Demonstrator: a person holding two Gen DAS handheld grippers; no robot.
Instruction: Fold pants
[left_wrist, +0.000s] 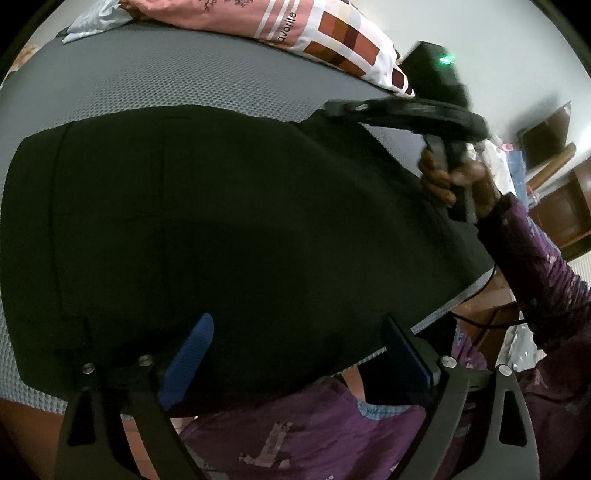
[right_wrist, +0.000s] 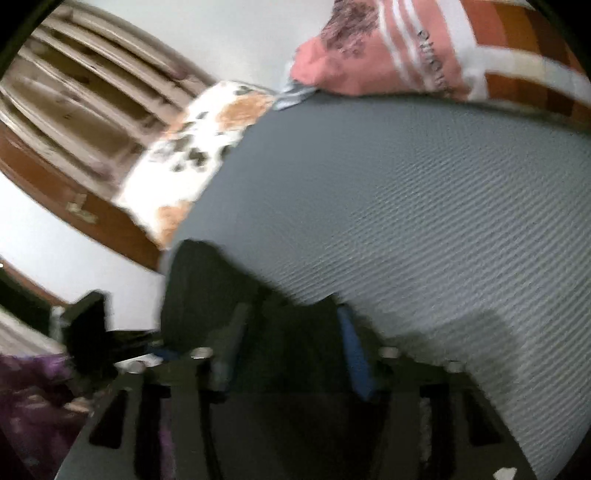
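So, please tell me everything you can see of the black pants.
The black pants are plain dark woven cloth, spread nearly flat on the grey mattress. A long seam runs near one edge. The right gripper lifts the far corner; the left gripper stands open over the near edge.

dim indoor light | fisheye-warped edges | right view motion-blurred

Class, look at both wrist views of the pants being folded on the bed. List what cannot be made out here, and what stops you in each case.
- Left wrist view: the black pants are too dark to show folds or which end is the waistband.
- Left wrist view: the right gripper jaws are foreshortened and dark, so its grip is unclear.
- Right wrist view: motion blur smears the pillow lettering.
- Right wrist view: the gripper body hides the pants' near edge.
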